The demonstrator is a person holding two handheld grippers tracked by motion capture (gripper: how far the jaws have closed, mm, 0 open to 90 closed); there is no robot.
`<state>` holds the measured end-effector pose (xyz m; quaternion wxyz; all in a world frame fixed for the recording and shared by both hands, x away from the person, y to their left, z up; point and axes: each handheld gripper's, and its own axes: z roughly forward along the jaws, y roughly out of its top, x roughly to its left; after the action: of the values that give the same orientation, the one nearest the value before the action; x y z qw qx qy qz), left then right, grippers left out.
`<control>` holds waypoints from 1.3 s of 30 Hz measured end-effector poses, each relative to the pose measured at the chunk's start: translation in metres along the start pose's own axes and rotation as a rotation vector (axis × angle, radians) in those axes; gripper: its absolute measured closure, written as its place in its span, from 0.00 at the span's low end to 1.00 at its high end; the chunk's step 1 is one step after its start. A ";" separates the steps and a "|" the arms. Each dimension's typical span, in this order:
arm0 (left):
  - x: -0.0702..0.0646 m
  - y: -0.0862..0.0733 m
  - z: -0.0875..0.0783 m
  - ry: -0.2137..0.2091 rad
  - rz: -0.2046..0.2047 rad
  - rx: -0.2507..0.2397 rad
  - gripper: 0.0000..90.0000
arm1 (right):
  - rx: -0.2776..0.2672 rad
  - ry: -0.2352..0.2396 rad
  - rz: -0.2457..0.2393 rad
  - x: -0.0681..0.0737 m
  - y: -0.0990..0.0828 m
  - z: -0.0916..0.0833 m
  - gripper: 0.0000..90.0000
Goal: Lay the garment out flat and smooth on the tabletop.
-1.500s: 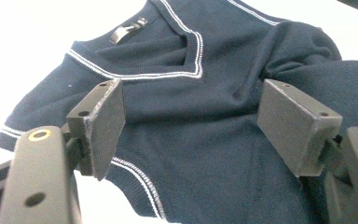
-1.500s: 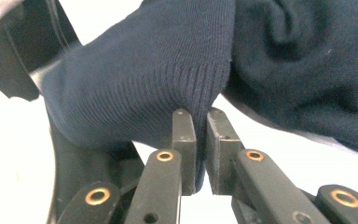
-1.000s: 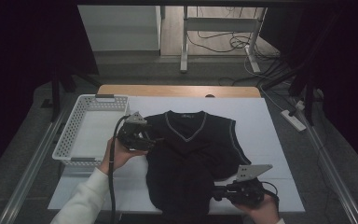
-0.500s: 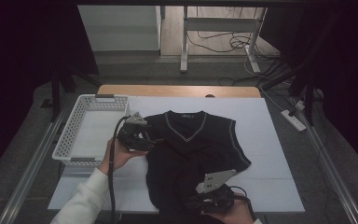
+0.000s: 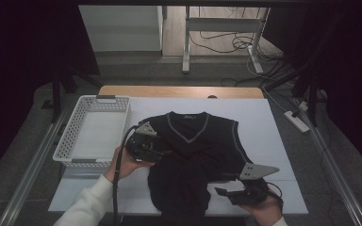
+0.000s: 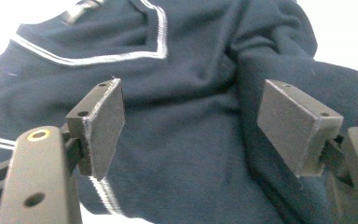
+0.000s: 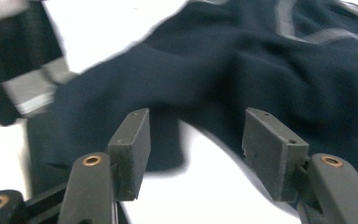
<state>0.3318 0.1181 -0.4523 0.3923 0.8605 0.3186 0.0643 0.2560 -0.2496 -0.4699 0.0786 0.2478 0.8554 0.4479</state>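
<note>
A dark navy V-neck sweater vest (image 5: 193, 141) with pale trim lies on the white table (image 5: 268, 122), its lower right part folded in over the body. My left gripper (image 5: 167, 153) rests at the vest's left side, open, and in the left gripper view the left gripper (image 6: 191, 112) has its pads apart just above the cloth (image 6: 186, 70). My right gripper (image 5: 221, 190) is at the vest's lower right edge. Its jaws have just been opening, and in the right gripper view the right gripper (image 7: 196, 135) holds nothing, with white table between the pads and the vest (image 7: 261, 60) beyond.
A white slotted basket (image 5: 68, 141) stands at the table's left side, close to my left hand. A wooden strip (image 5: 179, 91) runs along the far edge. Bare white table lies to the right of the vest.
My right gripper carried the vest's lower right part leftward over the body, then let go and drew back to the right. The left gripper has kept still.
</note>
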 end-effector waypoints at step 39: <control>-0.040 -0.035 0.047 -0.201 0.093 0.170 0.95 | 0.232 -0.158 -0.113 -0.023 0.014 0.079 0.95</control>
<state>0.3000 0.0816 -0.5039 0.3447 0.9065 0.2417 -0.0315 0.3089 -0.1968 -0.5067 0.1418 0.2410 0.9052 0.3201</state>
